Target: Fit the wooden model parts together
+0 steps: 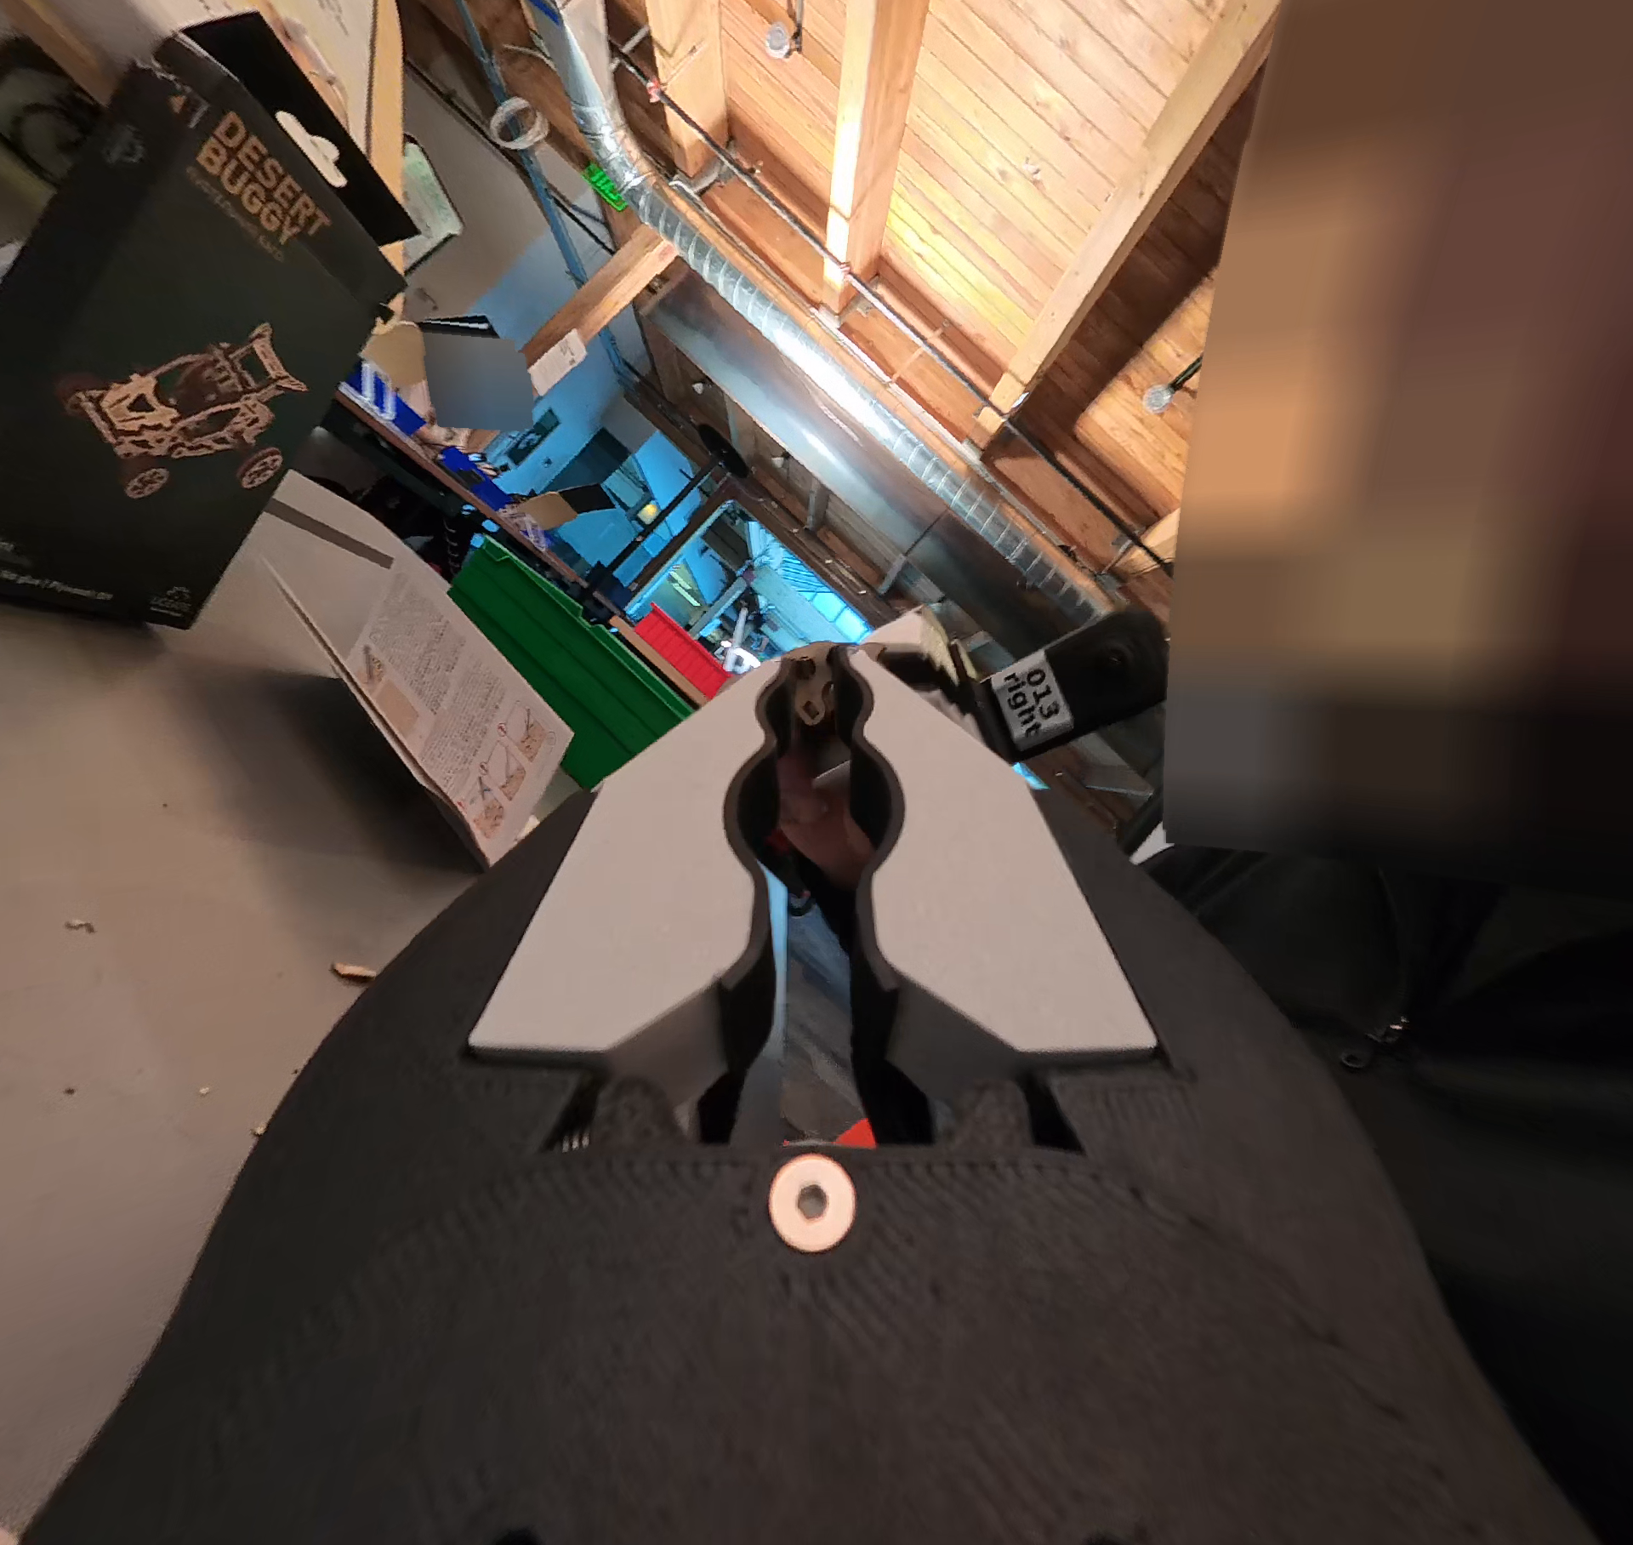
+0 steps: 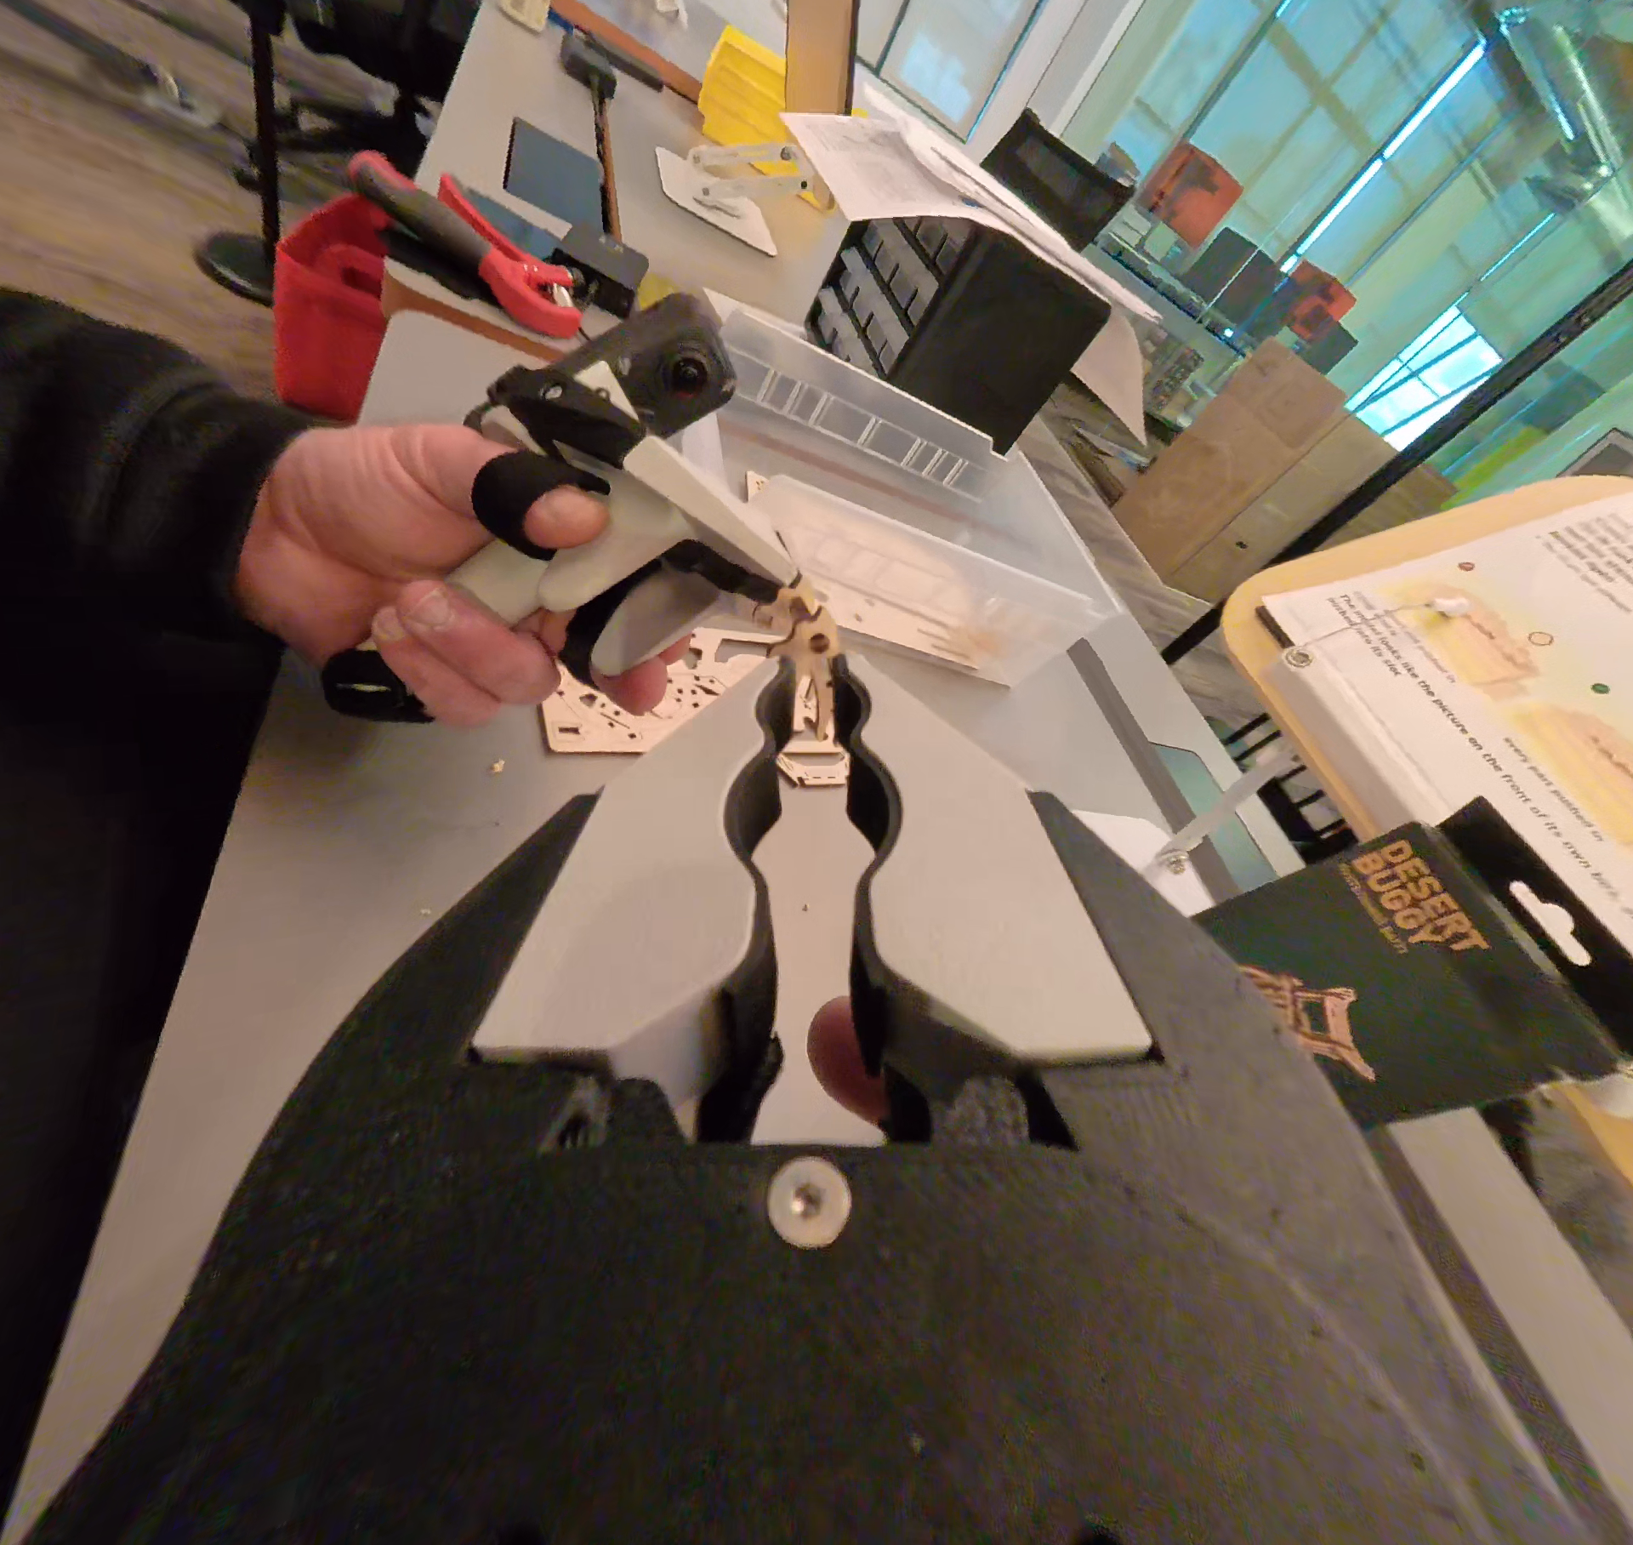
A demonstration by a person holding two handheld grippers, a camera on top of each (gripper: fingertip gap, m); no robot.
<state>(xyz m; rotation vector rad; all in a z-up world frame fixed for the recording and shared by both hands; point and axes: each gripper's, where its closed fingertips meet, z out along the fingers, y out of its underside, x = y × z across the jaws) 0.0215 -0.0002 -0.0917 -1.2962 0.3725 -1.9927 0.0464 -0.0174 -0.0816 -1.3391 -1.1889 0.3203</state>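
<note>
Gripping a small wooden part (image 2: 815, 689) at their tips, the right gripper (image 2: 811, 679) jaws are clenched on it, the piece standing up out of the narrow gap. Left gripper (image 2: 782, 579) comes in from the left in the right wrist view, held in a bare hand (image 2: 424, 557) with black finger straps and a dark sleeve, tilted down to the right; its jaws pinch a second small wooden piece (image 2: 791, 599) that meets the top of the first, above the grey tabletop (image 2: 353, 840).

Left wrist view points steeply up: ceiling beams (image 1: 875, 88) and a duct, with the left gripper's (image 1: 820, 667) tips nearly closed on a pale wooden bit and the other gripper just beside them.

Only the right wrist view shows the punched wooden sheet (image 2: 619, 707) lying under the hand, a clear plastic bin (image 2: 928, 548), red pliers and a dark kit box (image 2: 1414, 999). The left view alone shows an open instruction leaflet (image 1: 442, 707) and a green bin (image 1: 565, 645).
</note>
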